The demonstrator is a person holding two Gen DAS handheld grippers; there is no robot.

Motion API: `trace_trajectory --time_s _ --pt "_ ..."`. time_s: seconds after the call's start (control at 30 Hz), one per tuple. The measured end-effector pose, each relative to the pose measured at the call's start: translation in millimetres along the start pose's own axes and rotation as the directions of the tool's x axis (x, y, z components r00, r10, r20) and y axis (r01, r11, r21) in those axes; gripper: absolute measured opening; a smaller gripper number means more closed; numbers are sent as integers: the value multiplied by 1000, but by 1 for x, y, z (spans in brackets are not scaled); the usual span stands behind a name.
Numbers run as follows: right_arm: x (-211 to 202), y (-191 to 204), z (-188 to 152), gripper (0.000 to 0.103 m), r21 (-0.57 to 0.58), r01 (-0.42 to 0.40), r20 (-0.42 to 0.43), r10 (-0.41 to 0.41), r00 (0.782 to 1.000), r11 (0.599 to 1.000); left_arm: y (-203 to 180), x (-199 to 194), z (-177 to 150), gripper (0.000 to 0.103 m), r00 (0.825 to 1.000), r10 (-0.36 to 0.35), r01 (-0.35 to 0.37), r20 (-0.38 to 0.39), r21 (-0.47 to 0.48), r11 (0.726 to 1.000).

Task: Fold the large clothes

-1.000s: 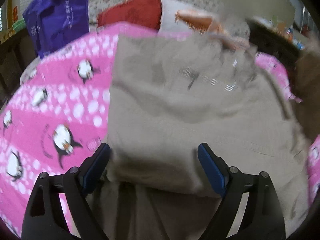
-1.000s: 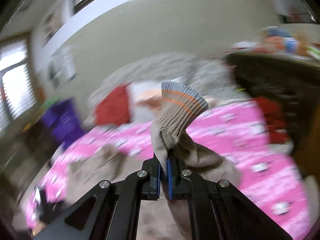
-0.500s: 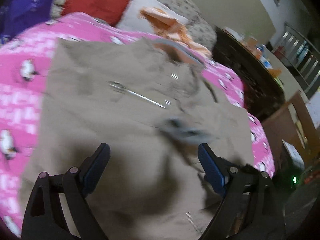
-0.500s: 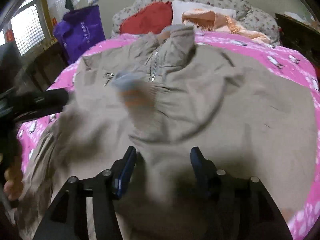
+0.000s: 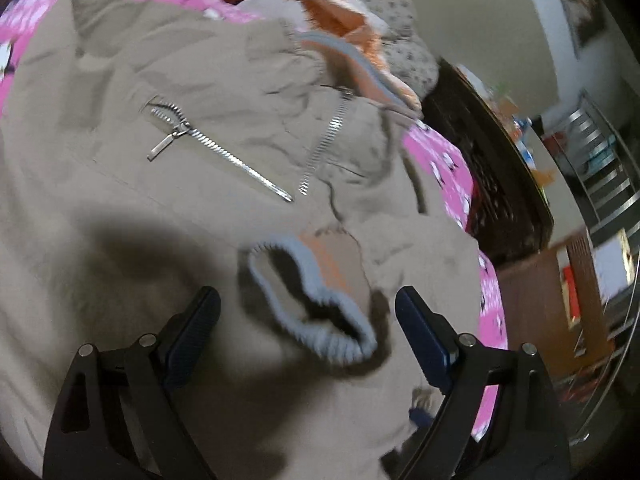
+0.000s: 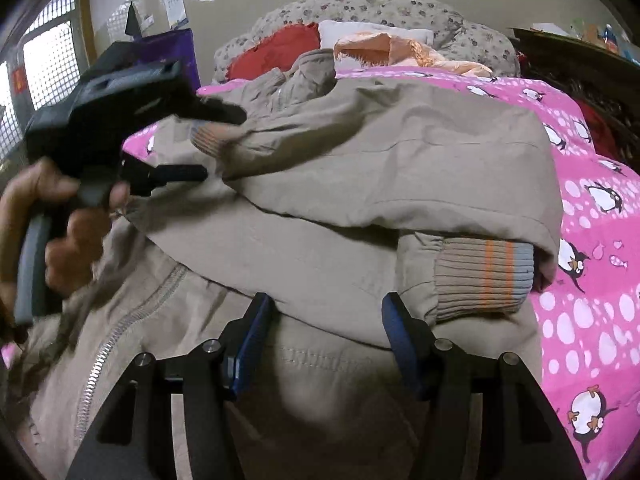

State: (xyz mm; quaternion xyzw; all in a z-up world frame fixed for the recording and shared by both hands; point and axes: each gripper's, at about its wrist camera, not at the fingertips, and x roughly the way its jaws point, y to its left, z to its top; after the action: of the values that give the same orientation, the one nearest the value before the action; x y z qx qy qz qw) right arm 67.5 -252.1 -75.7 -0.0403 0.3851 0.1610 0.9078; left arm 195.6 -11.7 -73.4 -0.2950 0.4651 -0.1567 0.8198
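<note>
A beige zip-up jacket (image 5: 132, 200) lies spread on a pink penguin bedspread (image 5: 452, 176). One sleeve is folded across its chest, and that sleeve's ribbed grey-and-orange cuff (image 5: 320, 300) lies between the fingers of my left gripper (image 5: 308, 320). The left jaws are closing and their pads stand clear of the cuff. In the right wrist view the jacket (image 6: 400, 160) shows the other cuff (image 6: 484, 276) tucked under a fold at the right. My right gripper (image 6: 326, 320) hovers open over the fold's edge. The left gripper (image 6: 184, 144) appears there too, held by a hand (image 6: 60, 220).
Red pillow (image 6: 276, 52), white pillow and an orange cloth (image 6: 392, 50) lie at the head of the bed. A purple bag (image 6: 172, 48) stands at the back left. A dark cabinet (image 5: 500, 168) runs along the bed's right side.
The right gripper opened and let go of the sleeve cuff, then sank toward the jacket. The sleeve dropped across the chest. The left gripper swung right and now straddles that cuff.
</note>
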Motion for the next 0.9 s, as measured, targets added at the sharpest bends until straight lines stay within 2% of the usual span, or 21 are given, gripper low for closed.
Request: trace_trajectory --time_s 0.03,0.07,0.1,0.17,0.23,0.3,0.33,0.47,0.5,0.6,0.67,0.7,0.8,0.9 --pt "-1 3 0 58 -12 13 3 -13 1000 1000 -1 2 2 65 1000 0 0 10 -3 1000" --pt "-1 5 0 58 -20 22 5 -22 1000 1000 -4 3 1 26 1000 2 -2 5 0 1000" --pt "-4 6 0 58 -23 36 5 -36 999 999 -9 3 1 12 1000 -2 2 -14 2 1000" --pt "-13 7 0 58 -16 66 14 -65 998 998 -28 -12 -4 12 1000 -1 0 13 64 998" --pt "-24 5 1 60 15 76 8 -77 997 997 -47 -34 -7 12 999 -33 29 31 131 991" --pt "-29 2 -3 77 48 95 -4 -95 995 994 -66 -65 -9 12 995 -85 74 60 172 982" --pt "-29 -2 -7 80 74 114 -30 -112 993 991 -74 -85 -10 12 990 -113 96 84 183 978" --pt "-20 -19 -28 80 171 114 -83 -101 991 979 -84 -158 0 12 970 -174 136 171 212 968" --pt "-23 -23 -32 80 194 101 -55 -93 994 976 -82 -173 3 12 965 -179 136 189 222 966" --pt "-23 -32 -33 80 228 77 -40 -69 997 971 -67 -209 13 12 959 -135 76 248 237 969" --pt "-22 -33 -34 80 226 80 -41 -72 997 971 -39 -224 18 12 956 -72 13 283 203 979" --pt "-21 -32 -34 81 220 83 -43 -76 996 972 -28 -226 19 12 956 -58 5 287 183 983" --pt "-22 -31 -35 83 212 84 -47 -76 996 974 13 -218 24 12 958 14 -46 287 104 994" --pt "-20 -31 -34 84 208 84 -52 -75 996 974 47 -184 24 12 971 58 -69 233 41 997"
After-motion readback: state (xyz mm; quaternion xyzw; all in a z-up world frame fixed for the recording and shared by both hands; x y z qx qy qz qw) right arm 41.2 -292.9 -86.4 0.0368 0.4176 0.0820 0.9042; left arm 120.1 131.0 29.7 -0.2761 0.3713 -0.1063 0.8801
